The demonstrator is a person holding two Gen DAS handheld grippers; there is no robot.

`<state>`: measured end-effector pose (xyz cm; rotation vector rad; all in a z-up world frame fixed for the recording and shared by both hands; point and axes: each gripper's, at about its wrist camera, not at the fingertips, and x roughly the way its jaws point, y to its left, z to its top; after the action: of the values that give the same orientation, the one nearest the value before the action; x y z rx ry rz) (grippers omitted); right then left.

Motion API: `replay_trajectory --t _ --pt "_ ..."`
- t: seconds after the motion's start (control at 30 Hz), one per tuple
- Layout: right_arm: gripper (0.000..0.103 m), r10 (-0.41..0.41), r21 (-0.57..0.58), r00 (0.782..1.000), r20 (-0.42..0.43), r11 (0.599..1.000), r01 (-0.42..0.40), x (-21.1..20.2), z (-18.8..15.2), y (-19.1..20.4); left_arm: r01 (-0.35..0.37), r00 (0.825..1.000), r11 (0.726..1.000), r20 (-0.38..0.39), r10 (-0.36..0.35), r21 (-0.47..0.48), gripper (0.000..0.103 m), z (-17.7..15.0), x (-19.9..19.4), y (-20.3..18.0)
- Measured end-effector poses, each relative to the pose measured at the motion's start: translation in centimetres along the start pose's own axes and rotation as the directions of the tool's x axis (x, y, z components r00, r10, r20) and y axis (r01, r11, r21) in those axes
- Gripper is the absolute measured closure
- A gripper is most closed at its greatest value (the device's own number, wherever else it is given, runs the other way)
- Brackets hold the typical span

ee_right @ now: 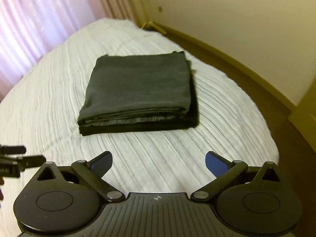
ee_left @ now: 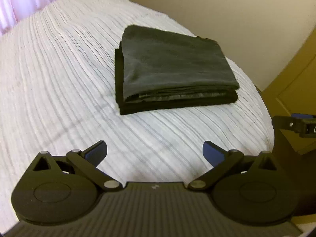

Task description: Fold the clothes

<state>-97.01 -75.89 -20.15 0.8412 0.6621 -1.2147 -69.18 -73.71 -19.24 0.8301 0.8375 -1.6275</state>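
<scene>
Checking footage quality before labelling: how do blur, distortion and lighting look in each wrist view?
Left wrist: fisheye bows the white bedspread; folded dark garment slightly soft. Right wrist: heavier motion blur on that garment; backlit pink curtain glares.

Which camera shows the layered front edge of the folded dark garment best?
The left wrist view: the folded dark garment looks sharper there, its stacked front layers distinct. The right wrist view shows the same garment whole but blurrier.

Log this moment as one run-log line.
garment: dark folded garment flat on white ribbed bedspread | left gripper: open, empty | right gripper: open, empty | contact: none
</scene>
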Motion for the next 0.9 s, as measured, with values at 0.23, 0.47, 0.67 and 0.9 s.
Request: replay_trajectory --t 0.23,0.47,0.67,0.9 --pt "0.000 -0.059 0.141 0.994 0.097 0.989 0.045 -7.3 -6.1 4.0 0.028 0.989 1.000 0.146 -0.026 -0.012 0.002 -5.4 -7.6 1.4" --pt "0.000 -0.046 0.149 0.994 0.101 0.988 0.031 -11.1 -9.9 7.3 -0.027 0.990 0.998 0.138 0.020 0.052 0.002 -8.4 -10.9 1.3" --pt "0.000 -0.040 0.097 0.992 0.119 0.995 0.029 -12.5 -9.4 8.5 -0.018 0.994 1.000 0.107 0.016 0.013 0.002 -8.5 -11.9 -0.1" --pt "0.000 -0.032 0.008 0.992 0.121 0.999 0.032 -12.0 -7.4 8.4 -0.048 0.993 0.999 0.111 0.045 0.021 0.002 -7.2 -11.0 -3.0"
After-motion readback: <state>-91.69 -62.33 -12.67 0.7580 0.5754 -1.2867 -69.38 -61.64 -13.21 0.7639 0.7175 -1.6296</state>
